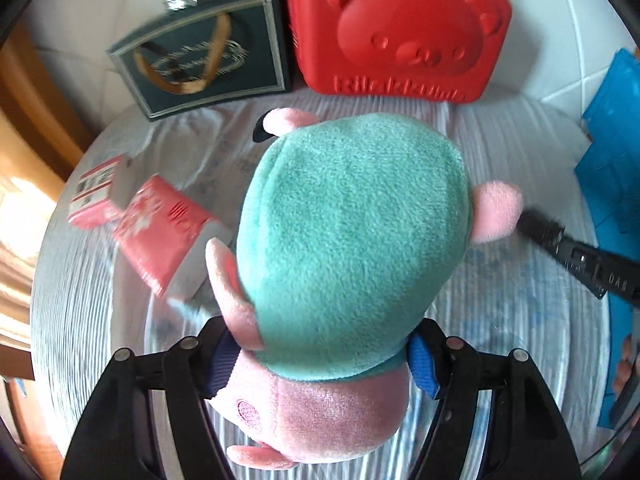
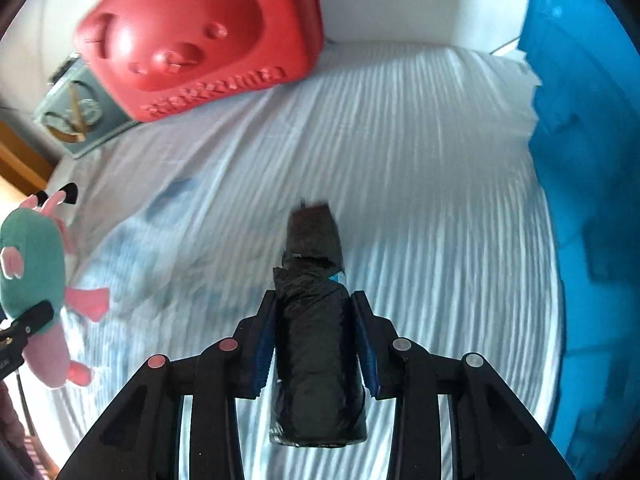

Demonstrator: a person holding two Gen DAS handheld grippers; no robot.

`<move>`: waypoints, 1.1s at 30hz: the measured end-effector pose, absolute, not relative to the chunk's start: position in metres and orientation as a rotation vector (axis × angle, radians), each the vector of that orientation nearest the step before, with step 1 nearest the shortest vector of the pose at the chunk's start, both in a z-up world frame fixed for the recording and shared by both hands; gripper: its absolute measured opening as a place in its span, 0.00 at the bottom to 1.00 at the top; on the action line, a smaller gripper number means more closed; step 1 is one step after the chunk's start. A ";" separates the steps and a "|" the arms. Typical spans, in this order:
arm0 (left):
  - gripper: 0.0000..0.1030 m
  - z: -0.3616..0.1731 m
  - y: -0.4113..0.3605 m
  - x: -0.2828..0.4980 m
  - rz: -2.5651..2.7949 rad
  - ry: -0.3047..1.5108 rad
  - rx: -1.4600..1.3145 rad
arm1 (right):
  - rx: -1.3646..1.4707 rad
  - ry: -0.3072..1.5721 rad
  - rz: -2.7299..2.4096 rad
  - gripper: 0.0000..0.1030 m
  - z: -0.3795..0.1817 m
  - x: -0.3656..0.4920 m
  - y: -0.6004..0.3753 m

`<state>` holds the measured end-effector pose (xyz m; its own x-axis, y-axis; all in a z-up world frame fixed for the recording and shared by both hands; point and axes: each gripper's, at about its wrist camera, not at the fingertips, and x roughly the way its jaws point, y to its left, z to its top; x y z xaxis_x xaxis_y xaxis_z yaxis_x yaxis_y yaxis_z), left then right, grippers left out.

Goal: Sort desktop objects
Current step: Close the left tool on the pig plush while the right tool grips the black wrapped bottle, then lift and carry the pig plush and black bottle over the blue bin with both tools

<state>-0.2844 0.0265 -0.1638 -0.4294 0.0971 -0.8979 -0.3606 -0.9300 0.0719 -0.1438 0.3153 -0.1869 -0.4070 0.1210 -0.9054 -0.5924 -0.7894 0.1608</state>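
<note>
My left gripper (image 1: 320,360) is shut on a plush pig toy (image 1: 348,232) with a teal dress and pink head, held above the striped white cloth. The toy also shows at the left edge of the right wrist view (image 2: 32,264). My right gripper (image 2: 316,344) is shut on a black roll of plastic bags (image 2: 316,352), held above the cloth; its loose end (image 2: 314,228) sticks forward. The right gripper's tip shows in the left wrist view (image 1: 576,252), to the toy's right.
A red bear-face case (image 1: 400,28) and a dark green box (image 1: 204,52) stand at the back. Two red-and-white packets (image 1: 160,228) lie on the left of the cloth (image 2: 400,160). A blue bin (image 2: 584,160) stands at the right.
</note>
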 end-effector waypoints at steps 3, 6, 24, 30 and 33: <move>0.68 -0.147 0.009 -0.253 2.460 0.320 -1.450 | -1.331 0.655 2.265 0.33 -0.171 -0.124 0.293; 0.68 -0.143 -0.007 -0.230 2.462 0.264 -1.435 | -1.316 0.670 2.299 0.32 -0.160 -0.104 0.270; 0.68 -0.197 -0.034 -0.142 2.336 0.303 -1.595 | -1.652 0.666 2.190 0.37 -0.229 0.006 0.186; 0.68 -0.192 -0.025 -0.125 2.332 0.333 -1.574 | -1.682 0.584 2.205 0.38 -0.238 0.010 0.175; 0.68 -0.187 -0.019 -0.116 2.338 0.348 -1.556 | -1.703 0.545 2.198 0.39 -0.248 0.006 0.172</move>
<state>-0.1162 -0.0191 -0.1868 -0.3616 0.1217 -0.9243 -0.3858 -0.9221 0.0295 0.0059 0.1725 -0.2477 -0.2475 0.0093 -0.9688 -0.4606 -0.8808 0.1092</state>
